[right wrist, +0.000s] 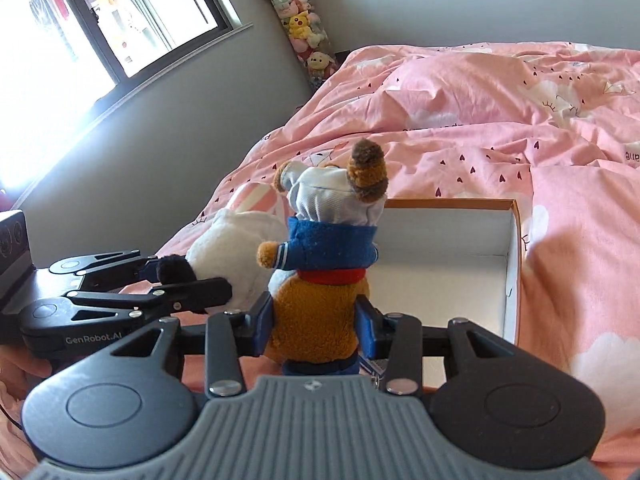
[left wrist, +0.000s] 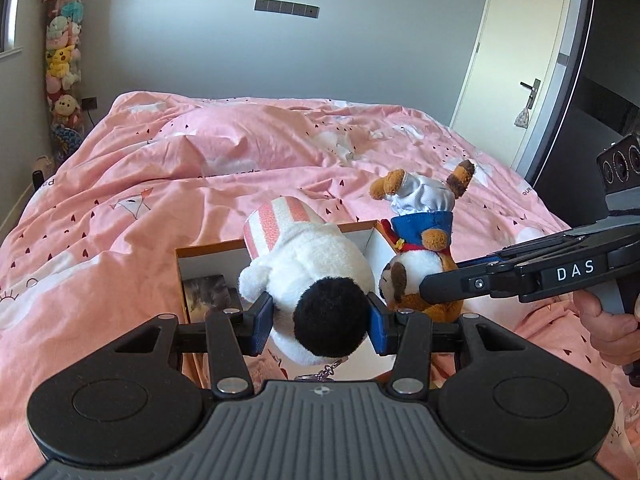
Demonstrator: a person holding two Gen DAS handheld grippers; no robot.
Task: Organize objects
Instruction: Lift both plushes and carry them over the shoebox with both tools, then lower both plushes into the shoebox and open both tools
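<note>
A white plush toy [left wrist: 316, 280] with a black patch and pink-striped end sits clenched in my left gripper [left wrist: 320, 320], blue pads pressed to both sides of its dark end, a small metal chain [left wrist: 326, 370] dangling beneath it. It hangs above the near edge of an open cardboard box [left wrist: 208, 254] lying on the bed, pink-striped end pointing away from me. Just beside it, touching, a brown plush dog [right wrist: 320, 280] in a blue jacket, red collar and white chef's hat stands gripped at the body by my right gripper [right wrist: 316, 328], jaws tight on its brown fur, hat end pointing away over the box's near edge. In the left wrist view that gripper reaches in from the right, my right hand [left wrist: 612, 328] around its handle. The box's white interior [right wrist: 440, 268] shows mostly bare from the right side; from the left, a dark printed item [left wrist: 206, 292] lies in its corner, too blurred to identify. Around the box spreads a rumpled pink duvet [left wrist: 160, 184] printed with hearts and clouds. A column of stuffed toys [left wrist: 62, 48] stands in the far corner, by a window [right wrist: 100, 20]; a white door [left wrist: 516, 60] is at right.
</note>
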